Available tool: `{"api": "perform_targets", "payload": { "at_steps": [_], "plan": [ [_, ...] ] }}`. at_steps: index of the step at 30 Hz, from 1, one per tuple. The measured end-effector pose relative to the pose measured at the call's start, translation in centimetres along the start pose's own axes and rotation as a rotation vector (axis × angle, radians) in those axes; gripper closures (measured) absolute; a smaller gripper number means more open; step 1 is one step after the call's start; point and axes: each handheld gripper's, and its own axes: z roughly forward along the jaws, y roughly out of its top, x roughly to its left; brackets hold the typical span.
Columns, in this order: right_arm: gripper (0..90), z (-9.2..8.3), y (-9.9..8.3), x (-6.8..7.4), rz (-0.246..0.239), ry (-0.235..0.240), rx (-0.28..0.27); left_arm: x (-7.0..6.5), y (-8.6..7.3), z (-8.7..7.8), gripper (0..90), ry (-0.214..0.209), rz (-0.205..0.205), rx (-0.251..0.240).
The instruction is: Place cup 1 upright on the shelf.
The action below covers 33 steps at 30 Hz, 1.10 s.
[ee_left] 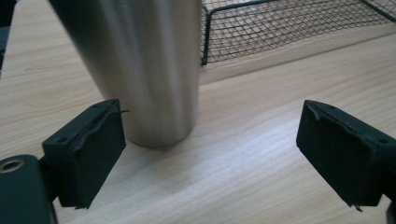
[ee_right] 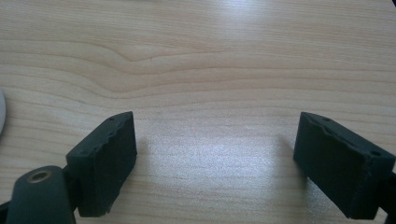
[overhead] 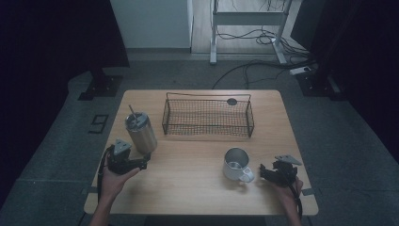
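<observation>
- While I hold the left tool point(overhead: 141, 164) low at the near-left of the desk point(overhead: 197, 197), its jaws stand wide apart with nothing between them, and the steel tumbler point(overhead: 140, 132) stands upright just ahead of it.
- From the left gripper view the tumbler point(ee_left: 140, 65) sits toward the left jaw, close to it but apart as far as I can tell, with its base flat on the wood.
- I judge the tumbler stiff and smooth, so it could slip in the pads; the lid and straw point(overhead: 133, 113) on top make it top-heavy if it holds liquid, which I cannot tell.
- I would take it around the lower body, where the wall narrows, and square the jaws before closing.
- My right tool point(overhead: 261, 173) is also spread wide and empty, resting near the metal mug point(overhead: 235, 164) at the near-right, just beside its handle.
- The mug looks rigid and light; the handle or rim would be my hold.
- Behind both, the wire basket point(overhead: 208, 117) sits at the far middle of the desk.
</observation>
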Motion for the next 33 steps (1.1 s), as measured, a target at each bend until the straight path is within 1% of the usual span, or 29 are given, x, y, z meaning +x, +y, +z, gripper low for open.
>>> {"api": "perform_targets", "payload": {
  "at_steps": [6, 10, 14, 19, 22, 24, 28, 33],
  "plan": [
    [13.1, 0.0, 0.0, 0.0, 0.0, -0.001, 0.0, 0.9, 0.1, 0.6, 5.4, 0.005, -0.021, -0.006],
    [13.1, 0.0, 0.0, 0.0, 0.001, -0.001, 0.0, 1.2, 0.2, 0.8, 3.9, 0.01, -0.023, -0.014],
    [13.1, 0.0, 0.0, 0.0, 0.001, -0.001, 0.0, 1.9, 0.6, 1.2, 1.8, 0.008, -0.028, -0.009],
    [13.1, 0.0, 0.0, 0.0, 0.001, -0.001, 0.0, 2.4, 1.1, 1.6, 1.3, 0.011, -0.031, -0.01],
    [13.1, 0.0, 0.0, 0.0, 0.001, -0.001, 0.0, 2.8, 1.3, 1.9, 1.2, 0.014, -0.041, -0.014],
    [13.1, 0.0, 0.0, 0.0, 0.001, -0.001, 0.0, 3.0, 1.5, 2.1, 1.0, 0.021, -0.042, -0.011],
    [13.0, 0.0, 0.0, 0.0, 0.001, -0.001, 0.0, 3.4, 1.8, 2.6, 0.5, 0.023, -0.039, -0.002],
    [13.0, 0.0, 0.0, 0.0, 0.001, -0.001, 0.0, 3.4, 2.2, 3.5, 0.7, 0.04, -0.024, -0.001]
  ]
}}
